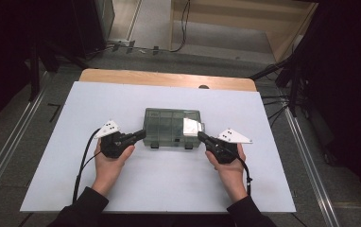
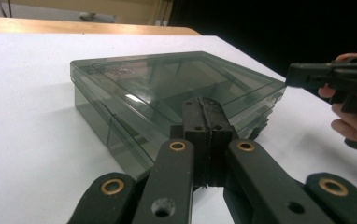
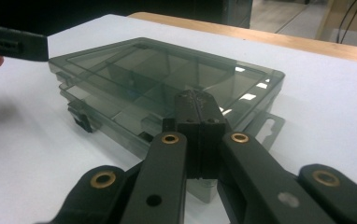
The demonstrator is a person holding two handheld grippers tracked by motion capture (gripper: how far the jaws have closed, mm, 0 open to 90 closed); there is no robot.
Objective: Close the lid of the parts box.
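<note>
Item: smoked compartment box (image 1: 171, 126), lid shut, centred on white table (image 1: 74, 156), long axis crosswise. Flanked by 2 tongs: left gripper (image 1: 141, 135), right gripper (image 1: 201, 136), both pressed closed, empty, equally near front corners.

Each hand-held gripper, left (image 1: 140, 135) and right (image 1: 201, 136), has its jaws pressed together, tips angled inward.

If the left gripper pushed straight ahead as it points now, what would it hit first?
Most likely the smoky plastic compartment box: the shut left gripper points at its near corner, seemingly almost touching.
</note>
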